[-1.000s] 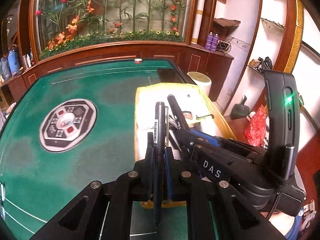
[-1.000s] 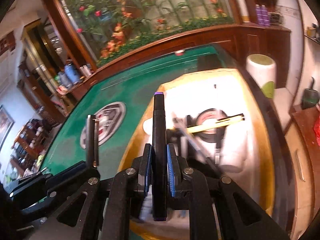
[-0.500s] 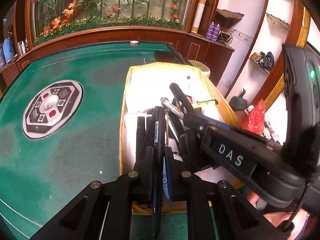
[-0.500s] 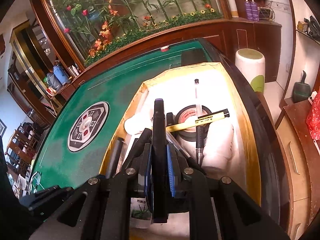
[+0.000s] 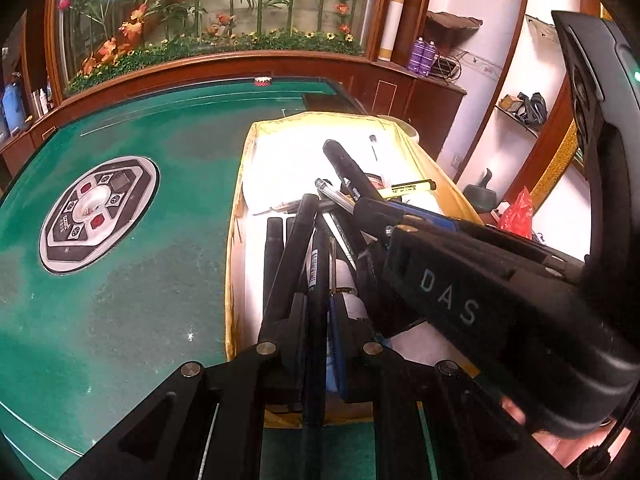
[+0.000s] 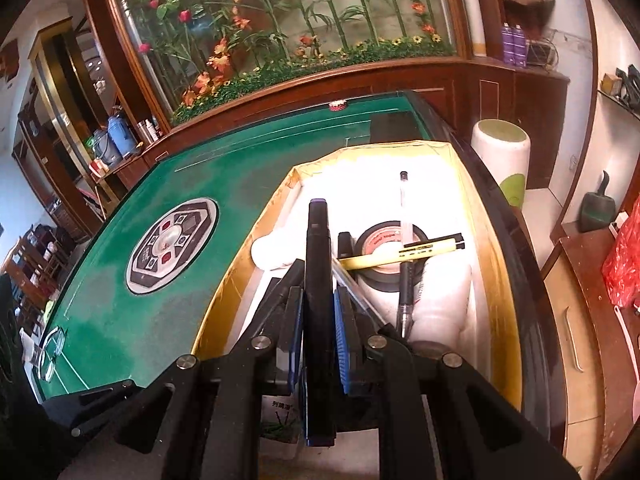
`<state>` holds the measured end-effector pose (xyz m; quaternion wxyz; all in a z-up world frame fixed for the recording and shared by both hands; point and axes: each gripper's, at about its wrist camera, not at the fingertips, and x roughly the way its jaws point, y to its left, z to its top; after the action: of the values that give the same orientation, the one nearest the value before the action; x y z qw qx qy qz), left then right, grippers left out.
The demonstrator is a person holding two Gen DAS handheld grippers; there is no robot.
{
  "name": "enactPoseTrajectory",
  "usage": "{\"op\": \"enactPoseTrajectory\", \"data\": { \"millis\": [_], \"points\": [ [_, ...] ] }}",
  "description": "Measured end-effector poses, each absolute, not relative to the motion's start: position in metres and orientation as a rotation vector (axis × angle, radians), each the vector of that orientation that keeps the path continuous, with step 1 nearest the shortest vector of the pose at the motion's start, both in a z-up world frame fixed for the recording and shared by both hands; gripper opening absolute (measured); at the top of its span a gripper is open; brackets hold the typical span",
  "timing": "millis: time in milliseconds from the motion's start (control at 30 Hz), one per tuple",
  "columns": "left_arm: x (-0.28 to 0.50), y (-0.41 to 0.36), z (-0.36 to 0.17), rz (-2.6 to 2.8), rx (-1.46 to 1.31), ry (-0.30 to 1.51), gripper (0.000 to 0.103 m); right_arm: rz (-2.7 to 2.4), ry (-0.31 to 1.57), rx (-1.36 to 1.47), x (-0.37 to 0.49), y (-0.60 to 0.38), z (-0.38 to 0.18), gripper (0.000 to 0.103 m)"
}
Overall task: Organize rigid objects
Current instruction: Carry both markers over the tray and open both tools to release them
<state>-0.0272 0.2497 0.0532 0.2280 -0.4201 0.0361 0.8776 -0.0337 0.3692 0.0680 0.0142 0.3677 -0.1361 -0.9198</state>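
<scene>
Both your grippers are pinching: left gripper (image 5: pixel 318 312) on a thin pen (image 5: pixel 319 264), right gripper (image 6: pixel 319 312) on a thick marker (image 6: pixel 318 240). Each hangs over the box's (image 6: pixel 486 216) crowded near end, above loose pens and a tape roll (image 6: pixel 380 240). Its far end lies bare white, and the green table (image 5: pixel 132 280) on your left is open

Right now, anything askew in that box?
Yes. The yellow pen lies crosswise on top of the tape roll, with a clear pen crossing it; the box contents are jumbled, not lined up. Nothing looks spilled or damaged.
</scene>
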Motion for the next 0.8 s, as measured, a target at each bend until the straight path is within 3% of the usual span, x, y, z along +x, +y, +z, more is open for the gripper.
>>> {"op": "enactPoseTrajectory", "data": {
  "millis": [233,433,600,800],
  "points": [
    [-0.0257,0.2464,0.0519,2.427,-1.138,0.089,0.011,-2.863,-0.396,1.162,-0.0349,0.3649,0.0658,0.014],
    [-0.0255,0.2446,0.0508,2.432,-1.127,0.068,0.026,-2.863,-0.389,1.17,-0.0359,0.3644,0.0642,0.014],
    [-0.0246,0.2442,0.0501,2.424,-1.128,0.05,0.049,-2.862,-0.395,1.169,-0.0361,0.3639,0.0635,0.014],
    [-0.0229,0.243,0.0475,2.412,-1.13,0.036,0.056,-2.86,-0.4,1.169,-0.036,0.3633,0.0633,0.016]
  ]
}}
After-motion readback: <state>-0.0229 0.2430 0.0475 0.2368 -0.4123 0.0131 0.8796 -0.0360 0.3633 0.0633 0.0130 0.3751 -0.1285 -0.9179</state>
